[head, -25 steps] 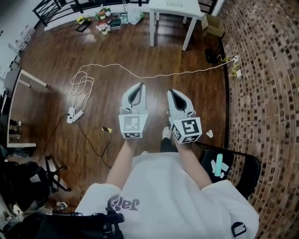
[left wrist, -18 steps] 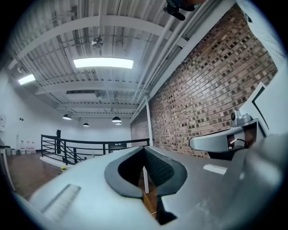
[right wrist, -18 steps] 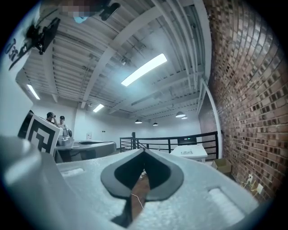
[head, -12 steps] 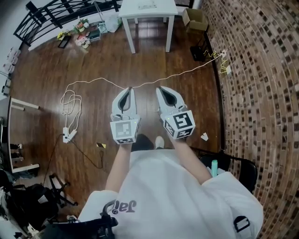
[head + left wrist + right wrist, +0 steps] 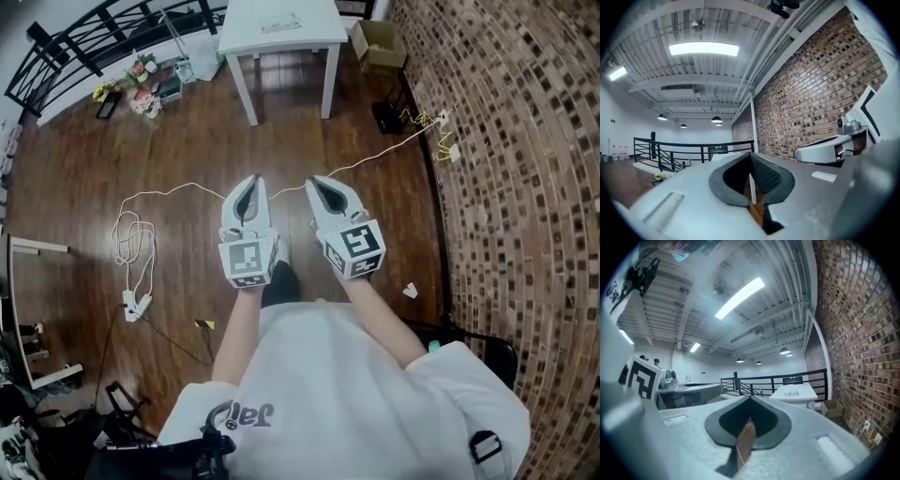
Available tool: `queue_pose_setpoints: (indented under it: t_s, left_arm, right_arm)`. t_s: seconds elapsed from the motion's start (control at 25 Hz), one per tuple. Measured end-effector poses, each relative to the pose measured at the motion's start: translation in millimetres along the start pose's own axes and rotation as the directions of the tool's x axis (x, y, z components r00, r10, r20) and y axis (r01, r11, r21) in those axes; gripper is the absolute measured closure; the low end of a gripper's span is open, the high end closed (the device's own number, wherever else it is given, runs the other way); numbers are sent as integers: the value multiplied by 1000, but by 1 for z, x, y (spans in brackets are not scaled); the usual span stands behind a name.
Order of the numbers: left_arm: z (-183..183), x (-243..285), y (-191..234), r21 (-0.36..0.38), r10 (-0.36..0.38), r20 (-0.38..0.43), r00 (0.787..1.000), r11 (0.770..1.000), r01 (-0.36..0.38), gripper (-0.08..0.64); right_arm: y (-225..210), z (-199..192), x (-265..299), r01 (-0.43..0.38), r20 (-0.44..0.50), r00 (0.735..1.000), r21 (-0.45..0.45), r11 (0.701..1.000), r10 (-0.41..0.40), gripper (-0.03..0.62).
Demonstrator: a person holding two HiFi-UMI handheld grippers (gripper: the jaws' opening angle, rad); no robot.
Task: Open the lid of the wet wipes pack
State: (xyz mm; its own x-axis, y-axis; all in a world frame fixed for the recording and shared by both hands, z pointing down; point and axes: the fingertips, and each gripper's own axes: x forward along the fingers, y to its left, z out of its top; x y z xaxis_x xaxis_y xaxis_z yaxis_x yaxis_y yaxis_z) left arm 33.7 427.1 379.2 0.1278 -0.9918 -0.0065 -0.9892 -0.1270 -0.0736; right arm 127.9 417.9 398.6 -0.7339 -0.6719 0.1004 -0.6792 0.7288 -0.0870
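A white table (image 5: 281, 37) stands ahead across the wooden floor, and a flat pale item (image 5: 279, 22) lies on its top, too small to tell what it is. The right gripper view shows the same table (image 5: 794, 393) in the distance. I hold both grippers side by side at waist height, pointing level toward the table and well short of it. My left gripper (image 5: 249, 182) is shut, its tips meeting with nothing between them (image 5: 751, 156). My right gripper (image 5: 315, 181) is shut and empty as well (image 5: 750, 398).
A white cable (image 5: 375, 155) crosses the floor just ahead of the grippers and runs to a power strip (image 5: 131, 302) at the left. A brick wall (image 5: 525, 187) lines the right side. A cardboard box (image 5: 377, 42) sits beside the table. A black chair (image 5: 473, 342) is behind right.
The person has walked forward with both grippers held together. The white table is nearer and more fully in view, the floor cable is now right at the gripper tips, and the chair has dropped behind.
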Motion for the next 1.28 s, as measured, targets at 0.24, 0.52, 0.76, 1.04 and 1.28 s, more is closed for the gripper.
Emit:
queue_pose_setpoints:
  t_s: [0.24,0.52,0.76,1.04,1.28]
  left_arm:
    - [10,87,76,-13,20,33,999,1000,-20,544]
    - [4,150,140,0,-31,48,998,1000,31,543]
    - [-15,196,158,-39,-72,15,997,997,73,544]
    - [-29,281,193,-35,-33,1,999,999,33,543]
    - [-23,381,201,32,-42,-22,999,999,42,543]
  right_arm:
    - [-19,28,109,-11,12,1000,-45,999,12,604]
    - [-27,28,211,0,-26,1000,-46,999,-1,604]
    - [-51,27,249,37,-40,998,-59,998,-40,604]
    - [-122,28,317,61,-41,997,-24,998,-62,604]
    - [-198,51,395,25,-6,1000,24,999,-25,604]
